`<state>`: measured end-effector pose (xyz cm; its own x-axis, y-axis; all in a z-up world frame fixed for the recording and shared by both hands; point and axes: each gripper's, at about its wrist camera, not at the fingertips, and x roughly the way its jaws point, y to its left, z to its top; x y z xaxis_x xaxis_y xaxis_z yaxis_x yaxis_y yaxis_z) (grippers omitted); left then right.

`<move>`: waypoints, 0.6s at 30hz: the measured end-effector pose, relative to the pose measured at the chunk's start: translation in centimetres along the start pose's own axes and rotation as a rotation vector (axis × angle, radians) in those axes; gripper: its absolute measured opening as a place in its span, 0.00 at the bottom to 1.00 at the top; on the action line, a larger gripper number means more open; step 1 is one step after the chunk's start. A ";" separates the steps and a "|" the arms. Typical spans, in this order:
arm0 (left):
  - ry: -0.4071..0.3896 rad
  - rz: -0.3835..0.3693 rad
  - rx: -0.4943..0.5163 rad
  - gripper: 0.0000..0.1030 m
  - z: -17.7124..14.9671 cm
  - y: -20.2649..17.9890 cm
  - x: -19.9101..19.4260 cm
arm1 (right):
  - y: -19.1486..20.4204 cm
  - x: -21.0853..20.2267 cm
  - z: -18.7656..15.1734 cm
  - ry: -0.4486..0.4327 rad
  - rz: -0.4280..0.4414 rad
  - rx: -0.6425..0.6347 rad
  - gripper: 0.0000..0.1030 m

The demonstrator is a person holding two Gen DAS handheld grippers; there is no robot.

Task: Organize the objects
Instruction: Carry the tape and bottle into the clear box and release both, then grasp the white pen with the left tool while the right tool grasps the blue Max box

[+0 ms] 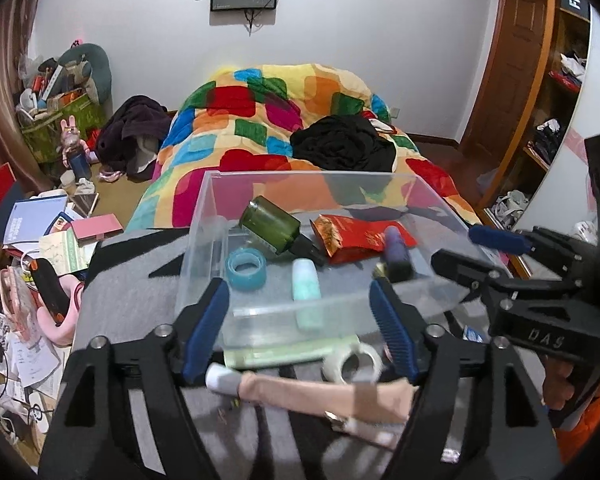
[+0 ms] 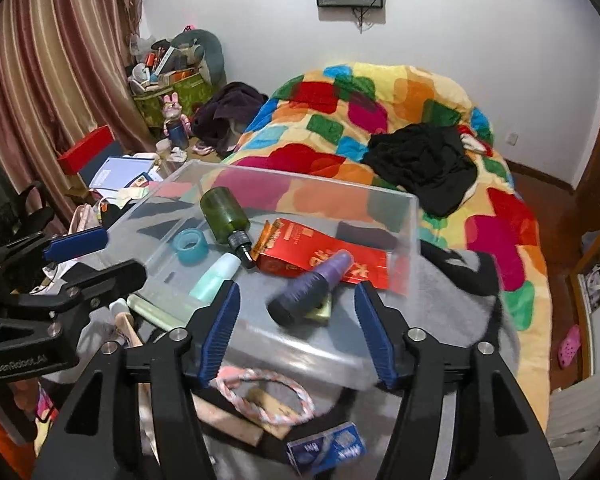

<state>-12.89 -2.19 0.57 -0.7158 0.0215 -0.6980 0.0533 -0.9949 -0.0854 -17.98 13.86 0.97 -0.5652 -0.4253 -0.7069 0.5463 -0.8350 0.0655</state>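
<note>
The clear plastic box [image 1: 204, 216] sits in the middle of both views, on a grey blanket [image 1: 140, 280] at the foot of a bed with a bright patchwork quilt [image 1: 260, 120]. Inside it lie a green bottle [image 1: 270, 224], a blue tape roll [image 1: 246, 270], a mint tube [image 1: 307, 292], a red packet [image 1: 360, 236] and a purple bottle [image 2: 312, 284].

The left gripper [image 1: 300, 328] is wide open, holds nothing, and hangs at the box's near wall. The right gripper [image 2: 296, 332] is open too, and empty.

Below the box, in the lower frame, lie a white tape roll [image 1: 354, 364], a pink rope ring [image 2: 266, 396] and a blue packet [image 2: 328, 450]. The left side is crowded with clutter.
</note>
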 end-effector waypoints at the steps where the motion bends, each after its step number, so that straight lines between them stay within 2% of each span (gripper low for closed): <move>1: 0.002 -0.003 -0.004 0.77 -0.4 -0.2 -0.2 | 0.0 -0.3 -0.1 -0.004 -0.004 0.000 0.60; 2: 0.008 -0.008 -0.011 0.80 -1.1 -0.6 -0.3 | -0.2 -0.8 -0.4 -0.010 -0.010 0.000 0.61; 6: 0.046 -0.022 -0.019 0.80 -3.1 -1.8 -0.2 | -1.0 -2.1 -1.9 -0.023 -0.038 0.006 0.73; 13: 0.095 -0.026 -0.012 0.81 -6.5 -4.3 -0.4 | -2.4 -2.2 -5.7 0.037 -0.054 0.006 0.74; 18: 0.141 -0.025 -0.021 0.85 -8.7 -5.6 -0.3 | -3.2 -1.1 -7.8 0.094 -0.046 0.011 0.74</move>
<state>-6.91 4.28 -4.97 -0.6125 0.0611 -0.7881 0.0525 -0.9917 -0.1177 -14.27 19.77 -3.95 -0.5287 -0.3523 -0.7722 0.5139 -0.8570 0.0392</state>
